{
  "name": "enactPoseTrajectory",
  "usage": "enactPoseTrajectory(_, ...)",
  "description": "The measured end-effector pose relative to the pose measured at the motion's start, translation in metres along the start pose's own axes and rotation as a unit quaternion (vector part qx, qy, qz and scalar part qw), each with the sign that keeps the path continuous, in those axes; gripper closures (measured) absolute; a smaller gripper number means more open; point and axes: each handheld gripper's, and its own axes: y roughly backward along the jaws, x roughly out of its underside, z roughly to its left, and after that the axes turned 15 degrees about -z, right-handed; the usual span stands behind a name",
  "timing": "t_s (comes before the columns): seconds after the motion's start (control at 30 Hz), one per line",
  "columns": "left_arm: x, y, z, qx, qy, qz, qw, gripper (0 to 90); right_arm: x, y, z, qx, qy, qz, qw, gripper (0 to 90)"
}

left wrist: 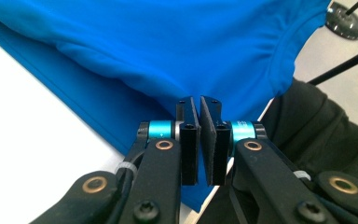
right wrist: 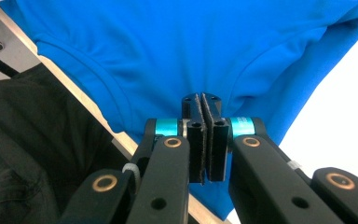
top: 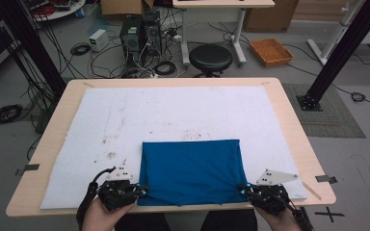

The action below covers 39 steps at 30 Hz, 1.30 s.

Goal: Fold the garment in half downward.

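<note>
A blue shirt lies folded into a rectangle on the white mat, its near edge hanging slightly over the table's front. My left gripper is at the shirt's near left corner, jaws shut on the blue fabric. My right gripper pinches the near right corner the same way. In the left gripper view the jaws are pressed together at the cloth, which puckers toward them. In the right gripper view the jaws clamp the fabric, and creases run out from the tips.
The mat covers most of the wooden table and has brown stains at its middle. Dark clothing of the person sits just below the front edge. A black stool, computers and an orange basket stand on the floor beyond.
</note>
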Motion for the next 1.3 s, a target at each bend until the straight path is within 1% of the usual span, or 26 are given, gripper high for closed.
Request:
enactPoseTrajectory(0.03, 0.001, 0.000, 0.001, -0.001, 0.001, 0.002, 1.0000, 85.7, 0.001, 0.000, 0.000, 0.000, 0.000, 0.000, 1.0000, 88.9)
enactPoseTrajectory(0.07, 0.002, 0.000, 0.001, -0.002, 0.002, 0.004, 1.0000, 84.9, 0.001, 0.000, 0.000, 0.000, 0.000, 0.004, 1.0000, 85.8)
enactPoseTrajectory(0.1, 0.002, 0.000, 0.003, -0.005, 0.000, 0.007, 1.0000, 82.1, 0.002, 0.000, -0.001, 0.004, -0.001, 0.003, 1.0000, 80.7)
enactPoseTrajectory(0.13, 0.002, 0.000, 0.003, -0.012, 0.007, 0.004, 0.9999, 75.9, 0.002, 0.000, -0.003, 0.005, -0.005, 0.002, 1.0000, 79.1)
enactPoseTrajectory(0.17, 0.001, 0.001, 0.004, -0.015, 0.007, -0.001, 0.9999, 70.3, 0.001, 0.001, -0.005, 0.007, -0.007, 0.000, 1.0000, 77.4)
enactPoseTrajectory(0.2, -0.001, 0.002, 0.006, -0.022, 0.005, -0.005, 0.9997, 67.0, -0.001, 0.002, -0.007, 0.012, -0.004, -0.007, 0.9999, 73.5)
enactPoseTrajectory(0.23, -0.004, 0.003, 0.008, -0.029, 0.004, -0.010, 0.9995, 65.0, -0.003, 0.002, -0.010, 0.020, -0.007, -0.013, 0.9997, 69.8)
enactPoseTrajectory(0.3, -0.012, 0.002, 0.014, -0.039, 0.003, -0.023, 0.9990, 60.1, -0.010, 0.000, -0.020, 0.033, -0.007, -0.024, 0.9991, 68.6)
enactPoseTrajectory(0.37, -0.020, -0.001, 0.023, -0.054, -0.003, -0.038, 0.9978, 59.1, -0.018, -0.005, -0.032, 0.048, -0.010, -0.033, 0.9983, 66.5)
enactPoseTrajectory(0.43, -0.029, -0.005, 0.033, -0.069, -0.002, -0.051, 0.9963, 58.8, -0.026, -0.012, -0.045, 0.062, -0.011, -0.043, 0.9971, 65.0)
enactPoseTrajectory(0.53, -0.041, -0.012, 0.050, -0.086, -0.001, -0.068, 0.9940, 58.3, -0.039, -0.025, -0.064, 0.077, -0.020, -0.053, 0.9954, 62.8)
enactPoseTrajectory(0.6, -0.048, -0.017, 0.060, -0.092, 0.001, -0.076, 0.9929, 58.3, -0.045, -0.032, -0.074, 0.085, -0.022, -0.059, 0.9943, 62.1)
enactPoseTrajectory(0.63, -0.051, -0.018, 0.066, -0.095, -0.002, -0.079, 0.9924, 58.3, -0.048, -0.037, -0.079, 0.086, -0.025, -0.061, 0.9941, 61.2)
enactPoseTrajectory(0.7, -0.055, -0.023, 0.074, -0.110, 0.002, -0.094, 0.9895, 58.0, -0.052, -0.045, -0.087, 0.091, -0.027, -0.067, 0.9932, 58.8)
enactPoseTrajectory(0.73, -0.057, -0.025, 0.078, -0.115, -0.002, -0.096, 0.9887, 58.0, -0.053, -0.049, -0.090, 0.093, -0.032, -0.066, 0.9930, 57.9)
enactPoseTrajectory(0.83, -0.062, -0.033, 0.089, -0.132, 0.000, -0.103, 0.9860, 57.7, -0.057, -0.063, -0.100, 0.098, -0.036, -0.065, 0.9924, 56.6)
enactPoseTrajectory(0.9, -0.064, -0.040, 0.096, -0.143, -0.001, -0.102, 0.9844, 57.5, -0.059, -0.073, -0.106, 0.105, -0.043, -0.060, 0.9917, 56.3)
enactPoseTrajectory(0.93, -0.064, -0.044, 0.100, -0.148, 0.003, -0.104, 0.9835, 57.1, -0.060, -0.077, -0.109, 0.110, -0.042, -0.056, 0.9914, 56.3)
enactPoseTrajectory(1.0, -0.064, -0.050, 0.107, -0.152, 0.010, -0.102, 0.9830, 57.0, -0.063, -0.085, -0.114, 0.121, -0.043, -0.052, 0.9903, 56.1)
enactPoseTrajectory(1.07, -0.063, -0.055, 0.113, -0.158, 0.021, -0.101, 0.9821, 55.8, -0.065, -0.089, -0.119, 0.126, -0.052, -0.054, 0.9892, 54.9)
enactPoseTrajectory(1.1, -0.062, -0.056, 0.114, -0.159, 0.024, -0.099, 0.9820, 55.8, -0.065, -0.091, -0.123, 0.131, -0.058, -0.053, 0.9883, 54.7)
enactPoseTrajectory(1.3, -0.057, -0.056, 0.119, -0.175, 0.016, -0.096, 0.9798, 54.2, -0.058, -0.096, -0.133, 0.135, -0.087, -0.060, 0.9851, 54.3)
